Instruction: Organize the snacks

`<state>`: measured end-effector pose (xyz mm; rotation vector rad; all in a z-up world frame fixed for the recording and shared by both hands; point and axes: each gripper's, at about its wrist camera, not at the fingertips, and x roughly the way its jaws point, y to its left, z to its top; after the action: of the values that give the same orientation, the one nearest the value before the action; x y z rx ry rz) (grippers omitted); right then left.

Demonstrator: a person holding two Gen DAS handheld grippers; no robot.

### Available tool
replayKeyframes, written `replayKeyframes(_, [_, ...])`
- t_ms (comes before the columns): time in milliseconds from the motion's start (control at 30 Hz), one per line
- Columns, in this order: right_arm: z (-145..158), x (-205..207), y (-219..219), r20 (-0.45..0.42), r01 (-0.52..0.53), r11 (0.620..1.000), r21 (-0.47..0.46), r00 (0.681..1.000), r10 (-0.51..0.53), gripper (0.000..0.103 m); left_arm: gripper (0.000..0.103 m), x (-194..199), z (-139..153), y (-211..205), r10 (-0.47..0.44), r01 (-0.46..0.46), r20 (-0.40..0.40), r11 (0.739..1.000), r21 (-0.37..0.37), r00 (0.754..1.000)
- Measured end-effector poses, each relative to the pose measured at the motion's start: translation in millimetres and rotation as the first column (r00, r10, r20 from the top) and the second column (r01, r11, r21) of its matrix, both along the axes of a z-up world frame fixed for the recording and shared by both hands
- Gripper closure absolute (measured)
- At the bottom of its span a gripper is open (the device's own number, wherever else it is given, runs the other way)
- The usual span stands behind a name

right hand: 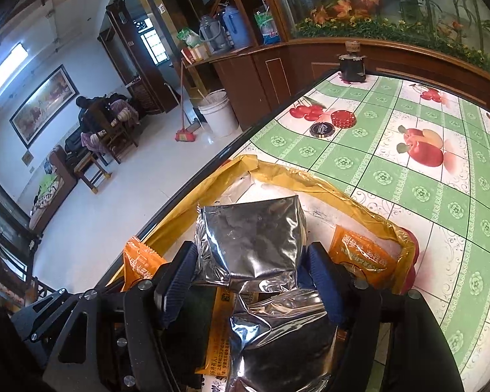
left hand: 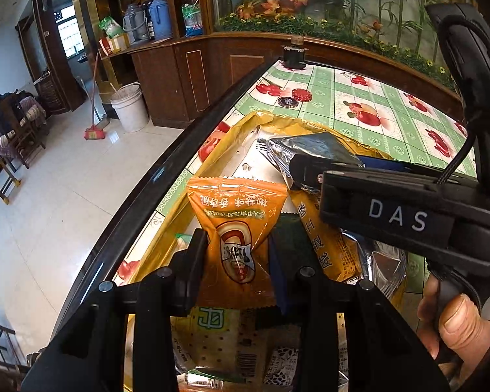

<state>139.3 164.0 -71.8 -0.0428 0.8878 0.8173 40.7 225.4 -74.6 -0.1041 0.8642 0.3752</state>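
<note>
My left gripper point(left hand: 238, 254) is shut on an orange snack packet point(left hand: 235, 215) and holds it upright over a yellow-rimmed box point(left hand: 245, 121) of snacks. More packets lie below it, among them a cracker packet point(left hand: 219, 336) and a long orange one point(left hand: 330, 241). My right gripper point(right hand: 250, 271) has its blue pads point(right hand: 320, 261) against both sides of a crumpled silver foil packet point(right hand: 251, 238) above the same yellow-rimmed box point(right hand: 310, 176). A second silver packet point(right hand: 277, 333) and another orange packet point(right hand: 359, 254) lie under it. The left wrist view shows the right gripper point(left hand: 303, 166) on the silver packet point(left hand: 297, 150), and a hand point(left hand: 454, 320).
The box sits on a table with a green, fruit-patterned cloth point(right hand: 392, 170), close to its dark left edge point(left hand: 179, 150). Beyond the box lie a stack of red chips point(right hand: 343, 118), a black disc point(right hand: 322, 129) and a dark jar point(right hand: 352, 65). A white bucket point(right hand: 217, 114) stands on the floor.
</note>
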Motion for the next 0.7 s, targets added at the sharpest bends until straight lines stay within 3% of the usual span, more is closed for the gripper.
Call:
replayKeyframes(167, [-1, -3, -2, 0.001, 0.001, 1.0, 0.005, 1.0, -0.001, 0.031, 0.069, -2, -2, -4, -0.008, 0.008, -0.002, 1.0, 0.007, 1.0])
replayKeyframes(267, [0, -4, -3, -0.007, 0.005, 1.0, -0.003, 1.0, -0.005, 0.024, 0.064, -3, -2, -7, -0.017, 0.017, -0.004, 1.0, 0.015, 1.0])
replayKeyframes(333, [2, -7, -5, -0.013, -0.001, 1.0, 0.001, 1.0, 0.001, 0.022, 0.043, -6, -2, -9, -0.012, 0.012, -0.004, 0.999, 0.033, 1.0])
replayKeyframes(400, [6, -14, -11, 0.002, -0.001, 1.0, 0.005, 1.0, 0.001, 0.021, 0.03, -12, 0, -11, 0.002, -0.002, 0.013, 0.999, 0.053, 1.0])
replayKeyframes(700, [17, -34, -59, 0.007, 0.022, 0.998, 0.051, 1.0, -0.022, 0.02, 0.03, -43, 13, -16, 0.013, -0.016, 0.067, 0.999, 0.047, 0.998])
